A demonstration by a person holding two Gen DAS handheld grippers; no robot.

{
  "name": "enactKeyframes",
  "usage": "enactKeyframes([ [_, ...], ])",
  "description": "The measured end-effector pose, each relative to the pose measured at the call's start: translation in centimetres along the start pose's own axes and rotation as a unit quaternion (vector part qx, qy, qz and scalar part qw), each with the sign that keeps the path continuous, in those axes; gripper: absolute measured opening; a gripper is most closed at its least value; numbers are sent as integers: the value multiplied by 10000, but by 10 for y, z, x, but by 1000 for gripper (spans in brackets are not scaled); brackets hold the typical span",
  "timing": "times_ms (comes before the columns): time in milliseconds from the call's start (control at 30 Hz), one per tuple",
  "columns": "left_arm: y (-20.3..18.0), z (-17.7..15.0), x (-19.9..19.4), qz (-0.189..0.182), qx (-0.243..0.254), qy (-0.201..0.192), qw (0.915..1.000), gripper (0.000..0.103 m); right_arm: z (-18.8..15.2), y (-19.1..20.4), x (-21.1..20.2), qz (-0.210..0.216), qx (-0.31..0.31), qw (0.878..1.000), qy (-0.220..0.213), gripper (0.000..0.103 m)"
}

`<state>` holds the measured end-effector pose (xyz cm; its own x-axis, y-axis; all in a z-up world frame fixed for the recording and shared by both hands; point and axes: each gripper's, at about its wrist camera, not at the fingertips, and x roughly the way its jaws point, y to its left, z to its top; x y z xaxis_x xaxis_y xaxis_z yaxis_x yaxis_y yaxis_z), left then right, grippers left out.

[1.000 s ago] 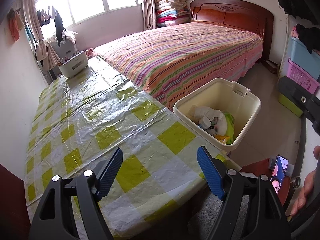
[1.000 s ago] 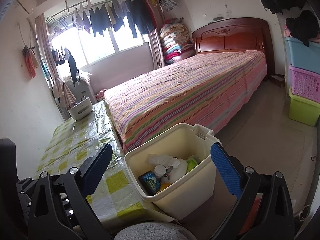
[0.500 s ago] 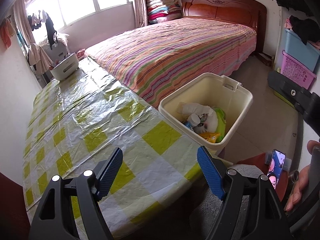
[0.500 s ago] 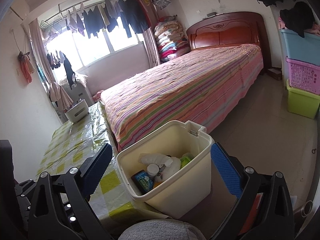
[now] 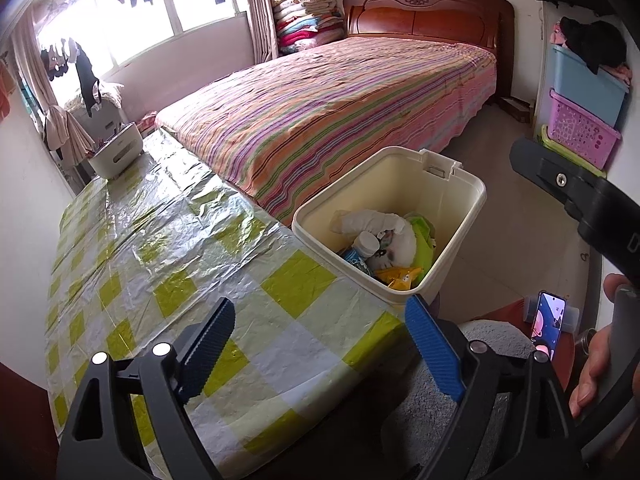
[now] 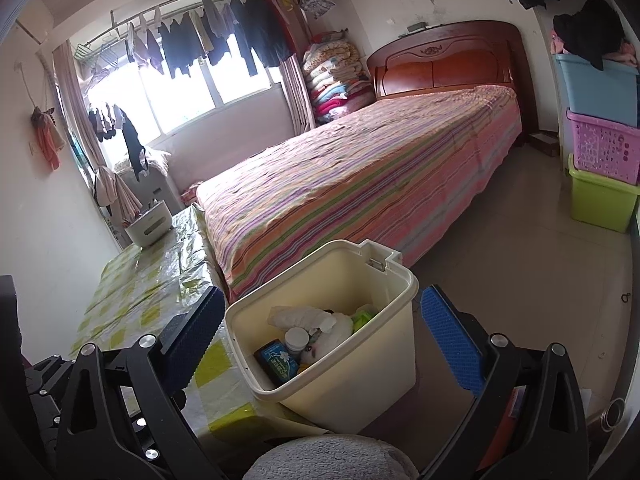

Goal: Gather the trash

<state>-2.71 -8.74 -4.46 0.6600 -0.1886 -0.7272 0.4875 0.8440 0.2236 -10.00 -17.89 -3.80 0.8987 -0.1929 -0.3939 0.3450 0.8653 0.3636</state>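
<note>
Bedroom; trash in bin (image 6: 352, 376); L gripper (image 5: 320, 344) opening, empty.

We see a glossy, crinkled plastic tablecloth (image 5: 168, 240), a smooth cream plastic bin (image 5: 448, 216), a striped cloth bedspread (image 5: 340, 108) and, at the far end, a polished wooden headboard (image 5: 428, 16).

1 bin (image 6: 352, 380), 1 bed (image 6: 360, 176), 3 stacked crates (image 6: 600, 152), 1 phone (image 5: 547, 320).

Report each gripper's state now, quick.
Left gripper: jaws opening, nothing between them, over the checked tablecloth.
Right gripper: open, holding nothing; the cream bin sits beyond its fingers.
</note>
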Motion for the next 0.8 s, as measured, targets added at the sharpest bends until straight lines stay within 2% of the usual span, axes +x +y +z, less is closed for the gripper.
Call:
enactKeyframes([
  [667, -19, 6, 9, -47, 178, 103, 9998, 85, 1, -15, 5, -100, 103, 9999, 46, 97],
  [800, -22, 6, 8, -31, 228, -11, 9997, 85, -1, -17, 8, -109, 112, 9998, 84, 97],
])
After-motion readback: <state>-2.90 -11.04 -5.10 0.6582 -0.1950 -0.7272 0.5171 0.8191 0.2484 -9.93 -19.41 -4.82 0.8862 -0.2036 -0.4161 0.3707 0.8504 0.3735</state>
